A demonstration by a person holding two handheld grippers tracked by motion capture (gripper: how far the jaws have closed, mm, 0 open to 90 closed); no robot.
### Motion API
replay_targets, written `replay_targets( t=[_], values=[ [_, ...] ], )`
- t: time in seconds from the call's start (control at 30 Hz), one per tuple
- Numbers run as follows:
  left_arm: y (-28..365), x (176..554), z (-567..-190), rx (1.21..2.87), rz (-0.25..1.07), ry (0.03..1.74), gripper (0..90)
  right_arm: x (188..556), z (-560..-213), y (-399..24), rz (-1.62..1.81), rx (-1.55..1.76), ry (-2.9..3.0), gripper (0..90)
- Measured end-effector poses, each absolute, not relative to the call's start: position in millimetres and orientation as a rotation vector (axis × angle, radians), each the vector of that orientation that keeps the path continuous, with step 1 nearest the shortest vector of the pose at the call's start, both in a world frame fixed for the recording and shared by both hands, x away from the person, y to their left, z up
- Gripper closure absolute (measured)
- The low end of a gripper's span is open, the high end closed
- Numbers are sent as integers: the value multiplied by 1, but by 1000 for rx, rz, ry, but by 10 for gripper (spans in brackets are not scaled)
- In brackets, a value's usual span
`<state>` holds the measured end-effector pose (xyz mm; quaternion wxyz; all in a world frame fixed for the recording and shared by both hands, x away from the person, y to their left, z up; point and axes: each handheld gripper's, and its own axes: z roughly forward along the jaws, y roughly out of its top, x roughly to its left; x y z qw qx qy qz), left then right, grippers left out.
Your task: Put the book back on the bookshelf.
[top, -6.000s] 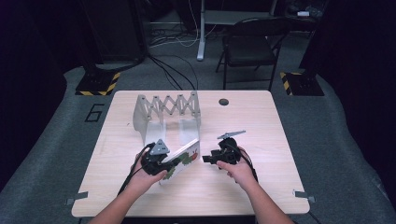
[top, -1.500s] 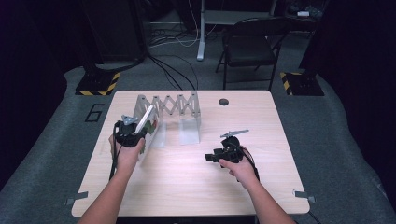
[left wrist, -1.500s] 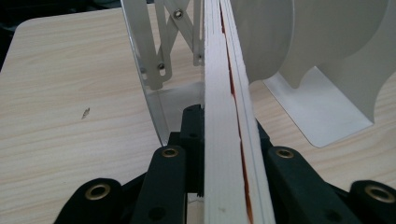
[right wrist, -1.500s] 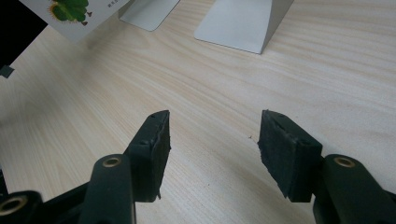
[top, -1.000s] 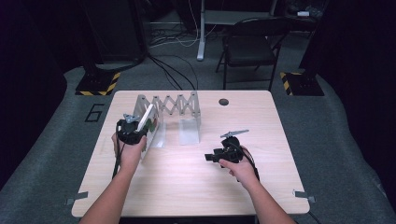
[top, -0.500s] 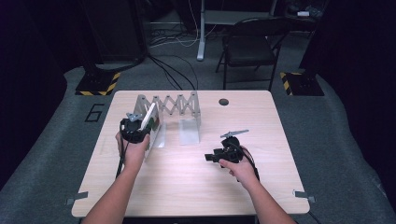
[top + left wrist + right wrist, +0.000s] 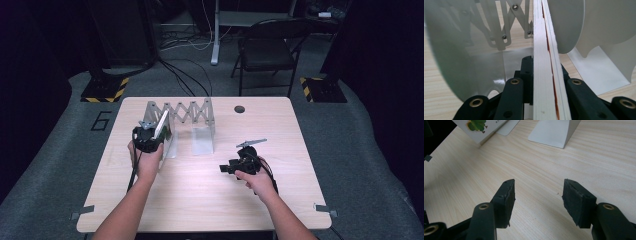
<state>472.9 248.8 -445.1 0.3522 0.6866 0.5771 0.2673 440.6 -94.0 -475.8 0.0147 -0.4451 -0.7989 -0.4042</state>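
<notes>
A thin white book [image 7: 161, 125] with a green plant picture on its cover stands on edge in my left gripper [image 7: 147, 137], which is shut on it. In the left gripper view the book's page edge [image 7: 544, 62] runs straight up between the black jaws, with a white divider [image 7: 461, 50] to its left and another divider [image 7: 566, 22] to its right. Both belong to the accordion book rack [image 7: 185, 111] at the table's back left. My right gripper [image 7: 225, 168] rests low over the table at front right, open and holding nothing [image 7: 537, 192]. Its view shows the book's cover [image 7: 477, 126] far off.
A white divider foot [image 7: 554, 130] lies flat on the wooden table [image 7: 200, 200]. A round black grommet [image 7: 239, 108] sits near the back edge. A folding chair [image 7: 265, 50] stands beyond the table.
The left gripper has carried the book from the table's middle to the rack's left end and, over the last second, nudged it right between the dividers. The right gripper has stayed put, open.
</notes>
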Motion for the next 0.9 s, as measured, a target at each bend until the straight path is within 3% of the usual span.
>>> replay_targets(
  t=[0.9],
  values=[
    [239,471,-444,1748,763,1460,732,441,-476,-94,-1257,-1385,-2488,432]
  ],
)
